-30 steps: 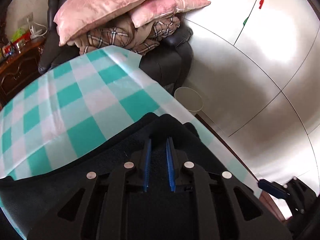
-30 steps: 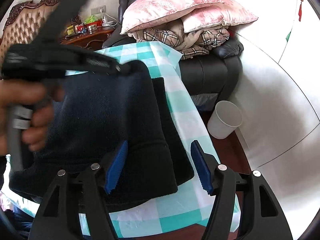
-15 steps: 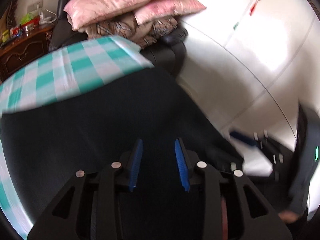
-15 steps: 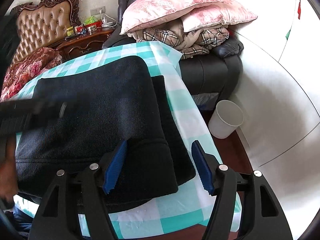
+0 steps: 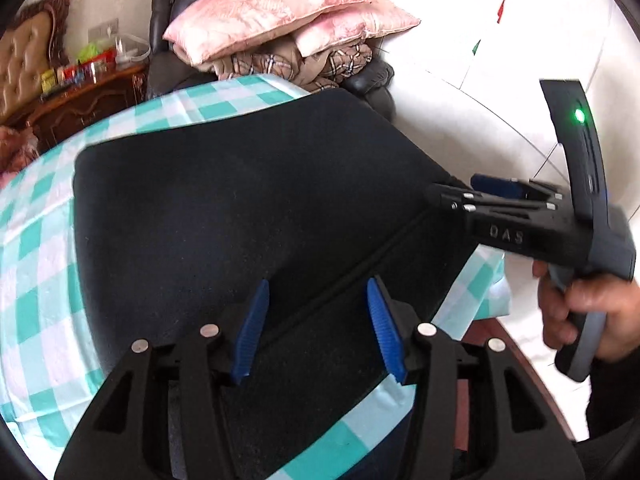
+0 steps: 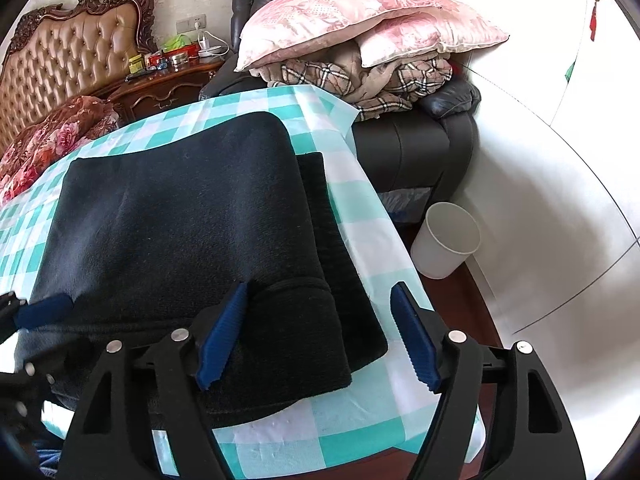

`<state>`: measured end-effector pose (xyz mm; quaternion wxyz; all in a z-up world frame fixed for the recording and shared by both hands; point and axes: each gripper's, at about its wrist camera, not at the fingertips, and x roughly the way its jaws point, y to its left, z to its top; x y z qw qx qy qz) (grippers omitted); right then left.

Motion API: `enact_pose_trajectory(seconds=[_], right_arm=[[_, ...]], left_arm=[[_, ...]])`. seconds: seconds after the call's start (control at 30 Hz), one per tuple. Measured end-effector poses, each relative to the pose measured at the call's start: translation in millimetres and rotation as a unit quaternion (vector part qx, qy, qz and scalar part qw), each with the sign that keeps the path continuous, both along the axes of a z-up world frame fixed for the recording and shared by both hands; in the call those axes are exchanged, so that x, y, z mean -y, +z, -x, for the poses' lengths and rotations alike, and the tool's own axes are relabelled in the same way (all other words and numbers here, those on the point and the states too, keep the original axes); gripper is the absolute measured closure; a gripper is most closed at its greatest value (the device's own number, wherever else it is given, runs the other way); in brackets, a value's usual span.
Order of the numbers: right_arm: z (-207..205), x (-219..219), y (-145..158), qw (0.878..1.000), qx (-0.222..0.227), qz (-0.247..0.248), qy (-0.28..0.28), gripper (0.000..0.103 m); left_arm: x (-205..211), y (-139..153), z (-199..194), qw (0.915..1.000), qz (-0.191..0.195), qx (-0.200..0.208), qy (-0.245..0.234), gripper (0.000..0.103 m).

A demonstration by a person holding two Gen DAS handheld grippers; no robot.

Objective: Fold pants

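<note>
Bedroom corner; table under a teal-and-white checked cloth (image 6: 362, 200) is filling both views, dark leather armchair (image 6: 416, 148) sitting behind it, stacked with pink pillows (image 6: 360, 12) on a plaid blanket (image 6: 384, 76); tufted headboard (image 6: 64, 60) and wooden nightstand (image 6: 168, 88) are showing at far left, white bin (image 6: 446, 240) standing on the floor near the table's right side; black pants (image 6: 192, 216) are lying folded flat on the cloth, a narrower lower layer sticking out along the right edge, the ribbed band sitting at the near end; right gripper (image 6: 316, 336) is hovering over that near right corner, jaws opening and standing wide, left pad over the fabric, right pad over the cloth past the edge, nothing clamped; left gripper (image 5: 316, 328) is hovering over the pants' near edge, jaws opening, a seam line running between the pads, pads not pressing on it; in the left wrist view a hand (image 5: 580, 312) is holding the right gripper's grip at the right, green light glowing on its body; in the right wrist view the left gripper's blue pad is showing blurred at the left edge, over the pants.
</note>
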<state>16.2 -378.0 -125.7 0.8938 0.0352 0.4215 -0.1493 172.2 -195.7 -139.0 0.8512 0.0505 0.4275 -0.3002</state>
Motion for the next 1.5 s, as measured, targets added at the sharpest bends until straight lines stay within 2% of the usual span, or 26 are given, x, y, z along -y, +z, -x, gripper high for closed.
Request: enact_pose_trajectory(seconds=[0.13, 0.2, 0.23, 0.3, 0.4, 0.43, 0.5, 0.57, 0.6, 0.7, 0.9, 1.13, 1.23, 1.5], right_arm=[[4, -8, 17, 1.000, 0.020, 0.014, -0.013, 0.032], [6, -14, 26, 0.999, 0.042, 0.022, -0.009, 0.027], [5, -18, 28, 0.999, 0.049, 0.024, -0.004, 0.023], [-1, -22, 23, 0.999, 0.036, 0.025, 0.004, 0.023], [-7, -20, 3, 0.999, -0.009, 0.032, -0.003, 0.023], [-7, -18, -3, 1.000, -0.014, 0.025, -0.005, 0.023], [-2, -13, -6, 1.000, -0.009, 0.010, -0.009, 0.021], [-1, -14, -5, 1.000, -0.011, 0.012, -0.010, 0.021], [0, -16, -4, 1.000, -0.012, 0.017, -0.011, 0.021], [4, -21, 0, 1.000, -0.013, 0.021, -0.015, 0.021], [24, -27, 16, 0.999, -0.017, 0.023, -0.028, 0.021], [60, -49, 43, 0.999, 0.002, 0.020, -0.031, 0.021], [69, -60, 56, 0.999, 0.018, 0.024, -0.022, 0.021], [73, -66, 68, 0.999, 0.035, 0.027, -0.016, 0.021]], left_arm=[[-8, 13, 2, 0.9997, 0.017, 0.009, 0.018, 0.052], [-13, 19, 1, 0.9994, 0.025, 0.012, 0.023, 0.050], [-16, 22, 1, 0.9991, 0.030, 0.011, 0.027, 0.045], [-19, 27, 2, 0.9988, 0.019, 0.021, 0.041, 0.032], [-23, 33, -2, 0.9978, 0.001, 0.033, 0.058, 0.026], [-25, 34, -4, 0.9974, -0.001, 0.031, 0.066, 0.018], [-30, 38, -6, 0.9961, -0.010, 0.033, 0.081, 0.011], [-31, 42, -7, 0.9945, -0.025, 0.039, 0.094, 0.007], [-32, 43, -7, 0.9940, -0.027, 0.042, 0.097, 0.002], [-34, 47, -7, 0.9938, -0.025, 0.037, 0.102, 0.002], [-31, 57, 8, 0.9931, -0.042, 0.054, 0.095, 0.002], [-53, 75, 21, 0.9960, 0.032, 0.031, 0.078, 0.002], [-56, 84, 27, 0.9947, 0.029, 0.048, 0.087, 0.002], [-59, 93, 32, 0.9935, 0.033, 0.054, 0.095, 0.002]])
